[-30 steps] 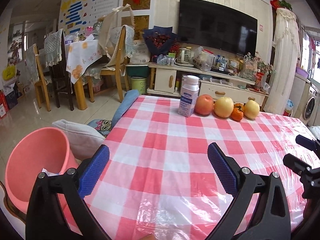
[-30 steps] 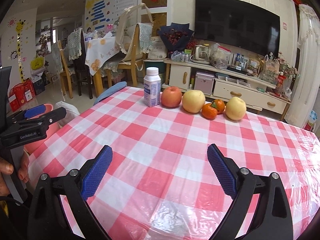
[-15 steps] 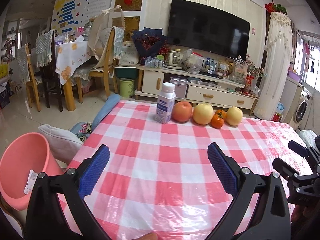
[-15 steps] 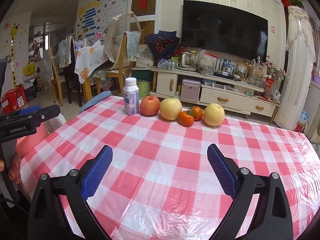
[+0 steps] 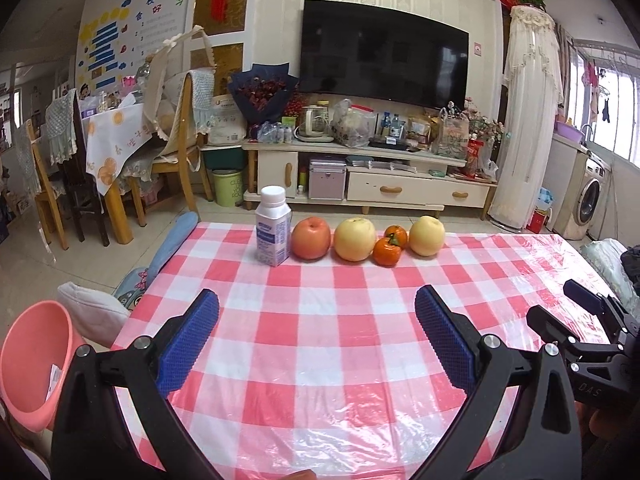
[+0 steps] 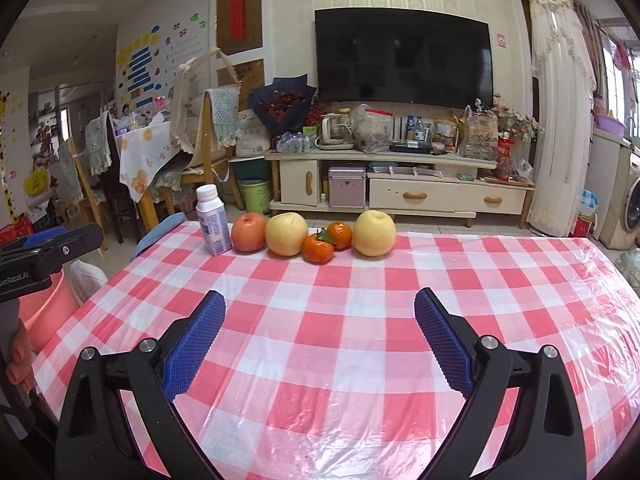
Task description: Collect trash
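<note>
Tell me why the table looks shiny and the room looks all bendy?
Left wrist view: a clear plastic sheet over the checked cloth catches window light, so pale glare smears the near squares; the fisheye lens bows the walls and blackens the corners. Right wrist view: same glare on the cloth at the right, and the TV edges curve. Both views are sharp, not blurry.

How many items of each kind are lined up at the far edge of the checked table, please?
Milk bottle: 1
Red apple: 1
Yellow pears: 2
Tangerines: 2
Total: 6
</note>
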Demonstrator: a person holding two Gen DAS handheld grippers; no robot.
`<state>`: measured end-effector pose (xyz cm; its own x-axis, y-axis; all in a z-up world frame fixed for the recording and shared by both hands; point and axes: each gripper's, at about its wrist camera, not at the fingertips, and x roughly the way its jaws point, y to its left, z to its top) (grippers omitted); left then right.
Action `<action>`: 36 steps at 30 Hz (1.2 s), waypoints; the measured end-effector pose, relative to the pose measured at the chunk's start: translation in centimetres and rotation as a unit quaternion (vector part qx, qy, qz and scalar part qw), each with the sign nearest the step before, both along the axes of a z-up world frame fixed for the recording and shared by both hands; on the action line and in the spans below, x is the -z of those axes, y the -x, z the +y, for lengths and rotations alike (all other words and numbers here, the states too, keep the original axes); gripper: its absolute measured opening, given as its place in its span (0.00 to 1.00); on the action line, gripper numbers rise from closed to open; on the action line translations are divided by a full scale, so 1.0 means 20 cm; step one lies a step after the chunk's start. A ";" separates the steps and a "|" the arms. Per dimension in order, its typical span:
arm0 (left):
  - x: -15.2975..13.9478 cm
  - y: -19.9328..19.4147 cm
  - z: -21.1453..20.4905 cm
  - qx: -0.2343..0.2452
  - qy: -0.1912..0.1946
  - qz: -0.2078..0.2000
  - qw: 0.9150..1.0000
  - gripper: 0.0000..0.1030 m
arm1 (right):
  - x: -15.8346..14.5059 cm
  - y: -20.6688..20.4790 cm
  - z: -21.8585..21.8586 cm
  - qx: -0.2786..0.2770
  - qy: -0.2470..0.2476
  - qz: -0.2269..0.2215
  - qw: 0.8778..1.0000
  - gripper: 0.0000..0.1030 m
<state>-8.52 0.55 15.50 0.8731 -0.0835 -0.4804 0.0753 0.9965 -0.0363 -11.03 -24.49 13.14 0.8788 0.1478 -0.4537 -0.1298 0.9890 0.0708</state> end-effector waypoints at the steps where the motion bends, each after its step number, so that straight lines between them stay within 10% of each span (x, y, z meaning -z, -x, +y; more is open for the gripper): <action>1: -0.01 0.00 -0.02 0.003 -0.002 -0.002 1.000 0.96 | 0.00 0.00 -0.01 0.002 -0.001 -0.001 1.000 0.92; 23: 0.04 -0.07 -0.18 0.031 -0.019 -0.003 0.999 0.96 | 0.06 -0.04 -0.05 -0.006 0.016 0.011 1.000 0.92; 36: 0.56 -0.36 -0.07 -0.008 -0.024 0.139 0.990 0.96 | 0.36 -0.23 0.11 -0.029 0.029 0.144 0.989 0.92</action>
